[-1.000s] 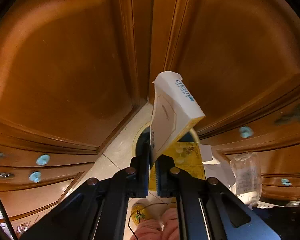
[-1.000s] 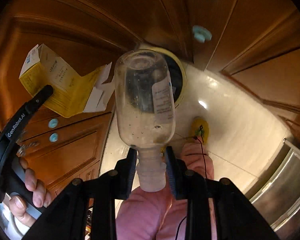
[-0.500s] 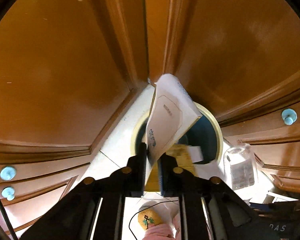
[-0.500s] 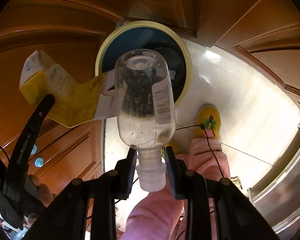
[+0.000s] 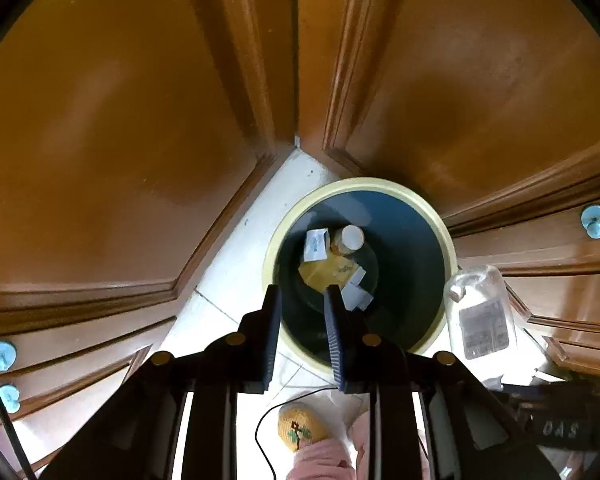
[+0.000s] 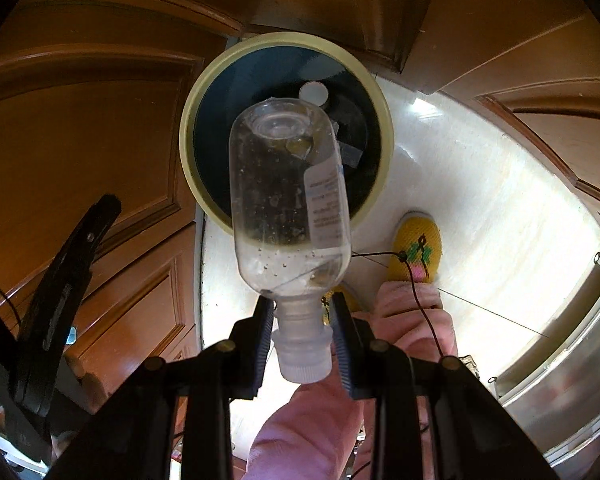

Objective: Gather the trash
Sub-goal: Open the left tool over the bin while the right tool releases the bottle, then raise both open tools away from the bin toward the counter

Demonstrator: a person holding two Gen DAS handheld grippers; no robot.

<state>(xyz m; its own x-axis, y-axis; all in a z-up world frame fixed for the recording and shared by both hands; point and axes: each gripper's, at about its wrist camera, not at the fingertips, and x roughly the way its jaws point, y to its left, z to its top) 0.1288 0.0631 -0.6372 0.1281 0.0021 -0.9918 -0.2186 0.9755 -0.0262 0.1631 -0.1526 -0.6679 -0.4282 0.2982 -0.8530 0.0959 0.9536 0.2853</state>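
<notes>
1. Left wrist view: our left gripper (image 5: 300,300) is opening, nothing between its jaws; the yellow carton (image 5: 327,275) it held a second ago now lies inside the bin (image 5: 272,256); that item is collected.
2. Right wrist view: our right gripper (image 6: 302,312) stays clamped on the clear bottle (image 6: 288,196) at its neck, poised over the bin (image 6: 188,128); we judge its release comes next.

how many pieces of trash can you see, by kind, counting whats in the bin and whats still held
Cardboard boxes: 2, a white box and a yellow box, both in the bin.
Bottles: 2, a white-capped bottle in the bin, a clear bottle in the right gripper.
Total: 4
</notes>
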